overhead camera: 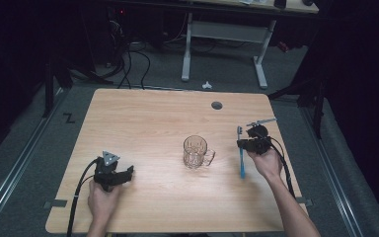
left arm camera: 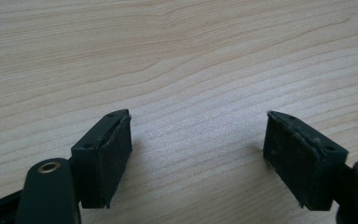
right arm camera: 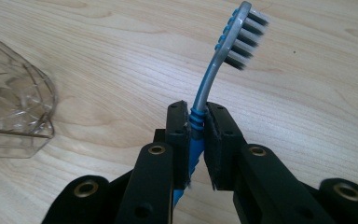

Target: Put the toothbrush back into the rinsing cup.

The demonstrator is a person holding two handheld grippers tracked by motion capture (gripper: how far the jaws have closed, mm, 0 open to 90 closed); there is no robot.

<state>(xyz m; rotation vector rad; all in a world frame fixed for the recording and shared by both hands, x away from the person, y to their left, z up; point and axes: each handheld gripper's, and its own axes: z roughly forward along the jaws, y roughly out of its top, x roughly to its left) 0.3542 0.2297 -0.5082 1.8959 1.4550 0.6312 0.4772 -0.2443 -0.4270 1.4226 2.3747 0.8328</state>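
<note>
A clear glass mug [overhead camera: 196, 152] stands upright near the middle of the wooden table [overhead camera: 148, 118], handle to the right; its faceted wall shows at the left of the right gripper view [right arm camera: 14, 112]. A blue toothbrush [overhead camera: 241, 155] with a grey head is clamped in my right gripper [overhead camera: 241, 144], to the right of the mug. In the right gripper view the jaws of that right gripper [right arm camera: 196, 140] pinch the toothbrush [right arm camera: 214, 70] at its ribbed neck, bristles facing right. My left gripper [overhead camera: 128, 173] rests on the table at the front left, open and empty [left arm camera: 198, 154].
A round cable hole [overhead camera: 216, 105] sits near the table's far edge. Behind the table stand a white-legged desk [overhead camera: 222, 44] and cables on the grey floor. Bare wood lies between the left gripper and the mug.
</note>
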